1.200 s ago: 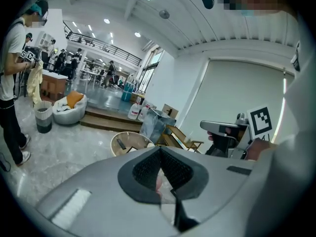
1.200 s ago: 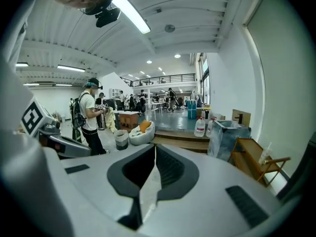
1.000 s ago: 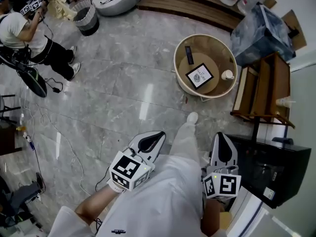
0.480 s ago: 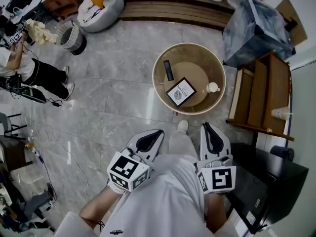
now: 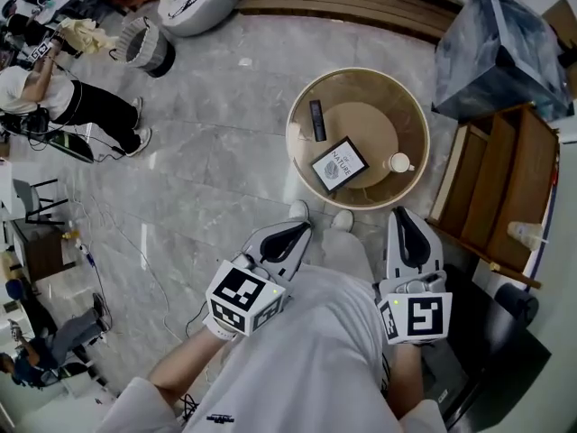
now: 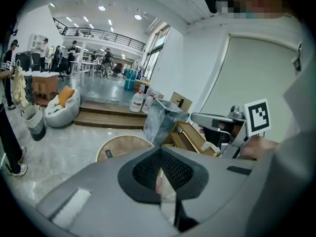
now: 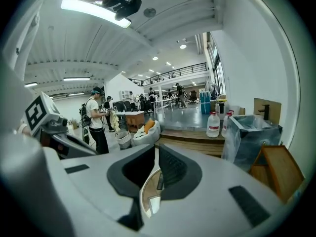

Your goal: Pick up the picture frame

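On the round worktop (image 5: 365, 120), a little off its centre toward the person, the picture frame (image 5: 340, 164) lies flat and face up. It is turned diagonally, so one corner points at the person (it looks nearly square, so I cannot tell its long axis). Just short of the worktop's near rim, the left claw (image 5: 297, 232) is pressed fully together on nothing. The right claw (image 5: 405, 224) is likewise closed and empty.
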Available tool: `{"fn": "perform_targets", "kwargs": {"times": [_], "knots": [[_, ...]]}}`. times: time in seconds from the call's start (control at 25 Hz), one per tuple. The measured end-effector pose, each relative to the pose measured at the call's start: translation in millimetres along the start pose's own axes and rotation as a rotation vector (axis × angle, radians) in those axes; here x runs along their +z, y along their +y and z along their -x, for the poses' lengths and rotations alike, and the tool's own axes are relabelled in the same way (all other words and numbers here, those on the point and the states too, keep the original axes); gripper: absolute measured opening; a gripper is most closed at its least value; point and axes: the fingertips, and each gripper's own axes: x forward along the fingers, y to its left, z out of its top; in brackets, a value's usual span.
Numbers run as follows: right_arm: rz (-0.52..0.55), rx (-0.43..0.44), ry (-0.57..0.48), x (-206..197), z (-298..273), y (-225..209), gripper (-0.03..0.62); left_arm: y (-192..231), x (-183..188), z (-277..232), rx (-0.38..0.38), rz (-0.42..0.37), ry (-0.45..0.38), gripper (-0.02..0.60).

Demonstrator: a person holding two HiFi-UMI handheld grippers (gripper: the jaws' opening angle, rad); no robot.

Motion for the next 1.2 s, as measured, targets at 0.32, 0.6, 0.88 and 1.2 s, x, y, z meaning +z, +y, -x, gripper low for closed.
{"fn": "perform_targets", "kwargs": {"times": [0.32, 0.6, 0.88, 1.2], "knots": [[-0.028, -0.031, -0.001, 9.2, -16.0, -9.0, 0.006, 6.7, 17.5, -17.6, -0.03, -0.042, 0.026, -0.009], [-0.03, -0.035, 0.0, 1.5, -37.2, -4.6, 0.006, 30.9, 12.9, -31.1, -0.008, -0.072, 0.033, -0.009], [-0.027, -0.028, 0.043, -36.6, -72.6, -6.3, 0.006, 63.4, -1.1, -64.8, 0.027, -0.101, 0.057, -0.009], [-0.01, -0.021, 0.076, -106.4, -126.1, -5.3, 0.006, 120.2, -51.2, -118.9, 0.087, -0.112, 0.117, -0.009]]}}
